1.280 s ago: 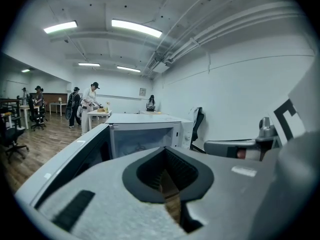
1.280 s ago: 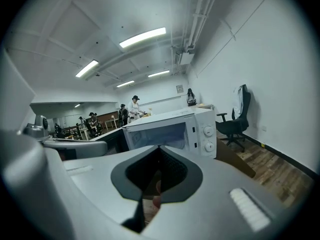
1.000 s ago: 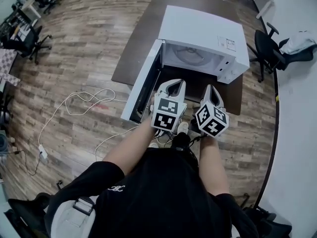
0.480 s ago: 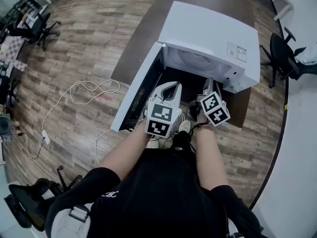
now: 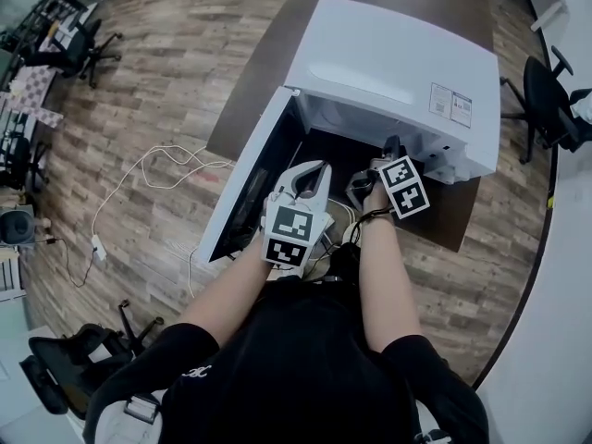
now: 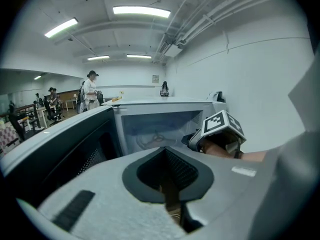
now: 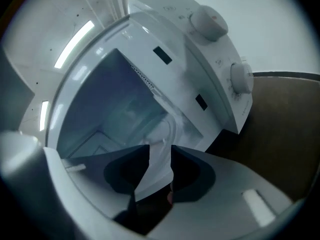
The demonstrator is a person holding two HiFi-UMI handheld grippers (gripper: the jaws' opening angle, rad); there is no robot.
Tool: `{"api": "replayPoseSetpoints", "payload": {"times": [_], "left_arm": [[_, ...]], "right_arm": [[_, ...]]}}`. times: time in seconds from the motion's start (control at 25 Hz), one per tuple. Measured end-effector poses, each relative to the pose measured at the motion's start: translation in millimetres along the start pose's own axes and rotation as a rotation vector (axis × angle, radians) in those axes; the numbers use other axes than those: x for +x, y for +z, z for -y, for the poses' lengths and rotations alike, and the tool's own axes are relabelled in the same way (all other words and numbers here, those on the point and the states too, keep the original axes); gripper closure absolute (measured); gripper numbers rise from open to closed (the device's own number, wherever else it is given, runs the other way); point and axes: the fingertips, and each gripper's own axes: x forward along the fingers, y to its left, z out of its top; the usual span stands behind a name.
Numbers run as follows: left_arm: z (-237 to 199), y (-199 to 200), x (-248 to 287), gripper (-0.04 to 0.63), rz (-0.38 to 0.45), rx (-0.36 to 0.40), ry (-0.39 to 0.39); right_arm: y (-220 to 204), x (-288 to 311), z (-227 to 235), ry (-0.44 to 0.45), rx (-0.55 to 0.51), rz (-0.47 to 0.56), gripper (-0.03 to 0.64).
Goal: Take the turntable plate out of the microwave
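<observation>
Dark brown table (image 5: 259, 91), white microwave (image 5: 388, 54) standing on it, door open

Open-plan office with swivel chairs (image 5: 539, 91) and ceiling strip lights (image 6: 141, 11)

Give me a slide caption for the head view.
Person at an open white microwave on a dark table: right gripper, jaws opening and empty, faces the cavity; left gripper shut.
</observation>
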Motion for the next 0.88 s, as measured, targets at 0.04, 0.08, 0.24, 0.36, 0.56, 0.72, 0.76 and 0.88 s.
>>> {"api": "replayPoseSetpoints", "payload": {"times": [0.04, 0.08, 0.24, 0.36, 0.56, 0.72, 0.76, 0.88], "left_arm": [[-1.1, -1.2, 2.6, 0.588, -0.005, 0.002, 0.003], [-2.2, -2.5, 5.4, 0.588, -0.011, 0.003, 0.006], [-6.6, -5.0, 17.8, 0.588, -0.024, 0.006, 0.021], [-8.8, -1.3, 21.3, 0.588, -0.006, 0.004, 0.033], [-8.6, 2.8, 23.9, 0.588, 0.005, 0.003, 0.027], [-8.4, 3.4, 25.2, 0.588, 0.004, 0.0, 0.021], [-8.6, 3.5, 25.1, 0.588, 0.004, -0.001, 0.021], [-10.9, 6.8, 22.6, 0.588, 0.024, -0.009, 0.033]], "right_arm": [[-1.2, 5.9, 2.0, -0.008, 0.011, -0.004, 0.482], [-2.6, 11.9, 4.4, -0.015, 0.023, -0.008, 0.473], [-3.5, 33.8, 12.4, -0.04, 0.061, -0.017, 0.453], [-0.6, 41.7, 10.8, -0.054, 0.064, -0.012, 0.449], [1.3, 48.0, 6.8, -0.075, 0.132, -0.023, 0.445], [0.3, 50.7, 5.5, -0.087, 0.22, -0.047, 0.445], [-0.2, 50.9, 5.3, -0.089, 0.239, -0.053, 0.444], [-2.3, 51.6, 4.2, -0.085, 0.287, -0.072, 0.443]]}}
